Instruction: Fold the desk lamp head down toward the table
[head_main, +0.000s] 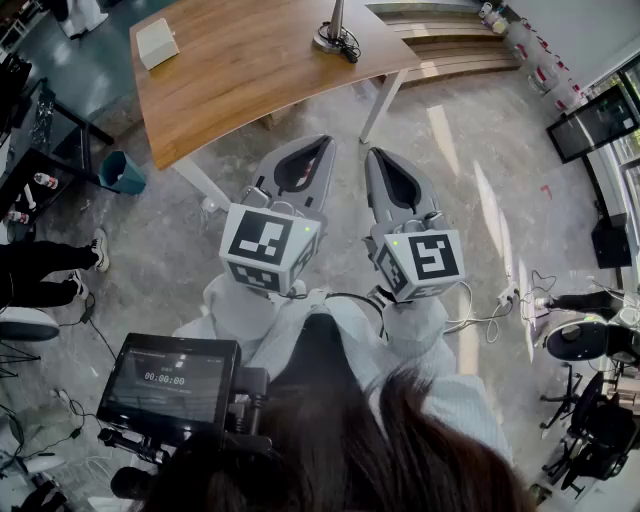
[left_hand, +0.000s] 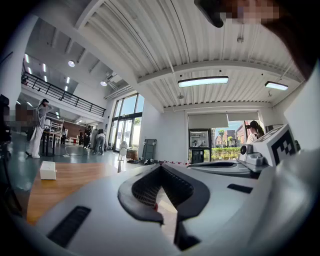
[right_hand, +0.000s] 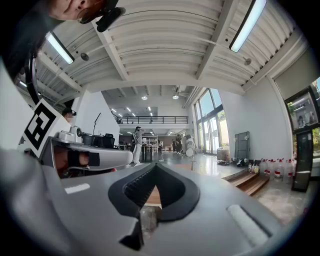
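Head view taken from above the person, faced steeply down, left gripper (head_main: 322, 143) and right gripper (head_main: 372, 152) close below, wooden table (head_main: 250, 70) ahead, gripper views set low and level along the jaws, table top shared with the left gripper view, each gripper caught in the other's view.

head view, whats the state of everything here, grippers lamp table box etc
left gripper: shut, empty, level, short of the table
right gripper: shut, empty, level
desk lamp: base on the table, pole upright, head out of frame
white box: lying on the table, untouched
monitor: on
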